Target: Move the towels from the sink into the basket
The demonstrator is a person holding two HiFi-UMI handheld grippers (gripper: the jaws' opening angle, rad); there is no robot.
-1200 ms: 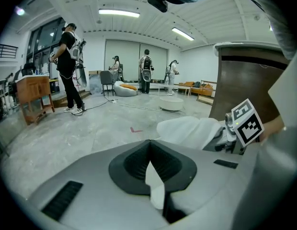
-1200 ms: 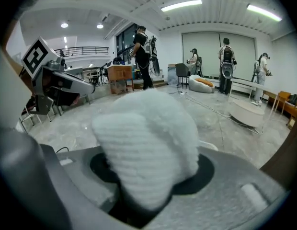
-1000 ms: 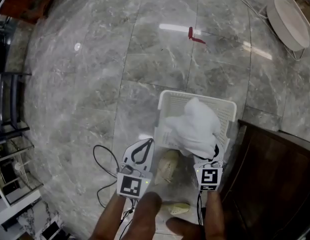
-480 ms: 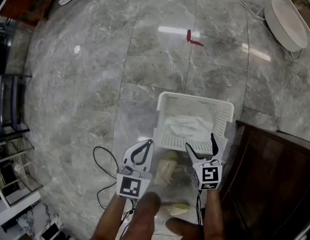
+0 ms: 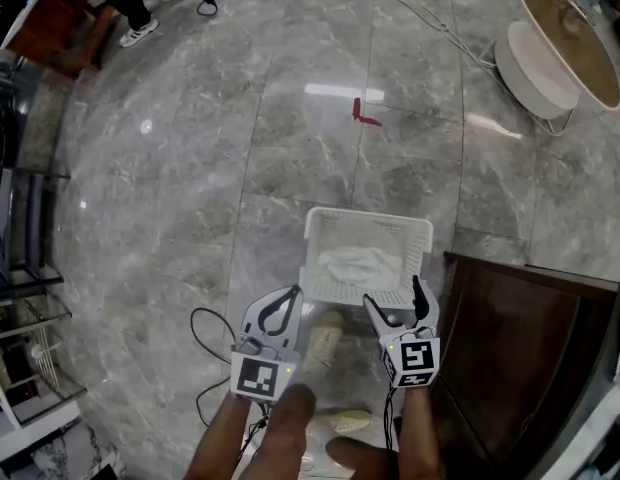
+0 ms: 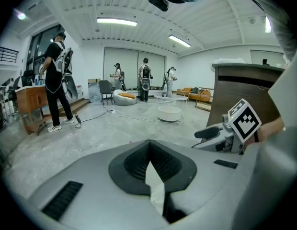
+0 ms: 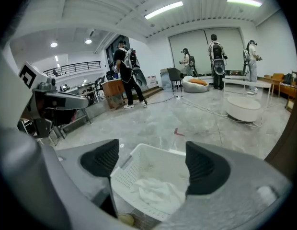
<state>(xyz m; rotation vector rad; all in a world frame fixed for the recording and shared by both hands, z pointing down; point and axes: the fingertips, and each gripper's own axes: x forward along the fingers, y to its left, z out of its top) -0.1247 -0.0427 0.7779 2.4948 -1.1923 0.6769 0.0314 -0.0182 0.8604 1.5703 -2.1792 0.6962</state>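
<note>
**A:** Where's the towel?

**B:** The white towel (image 5: 358, 262) lies in the basket (image 5: 370, 217), centre frame. The fingers of my right gripper (image 5: 394, 296) have just opened and nothing is between them. My left gripper (image 5: 288, 293) is clenched on nothing.

**A:** Risk?

**B:** The sink's out of view. Reaching back with the left clenched, I'd shove the next towel rather than catch it.

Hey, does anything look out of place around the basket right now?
Only a small red scrap on the grey floor beyond the basket; it sits alone on bare tile. The towel lies crumpled but fully inside the basket.
</note>
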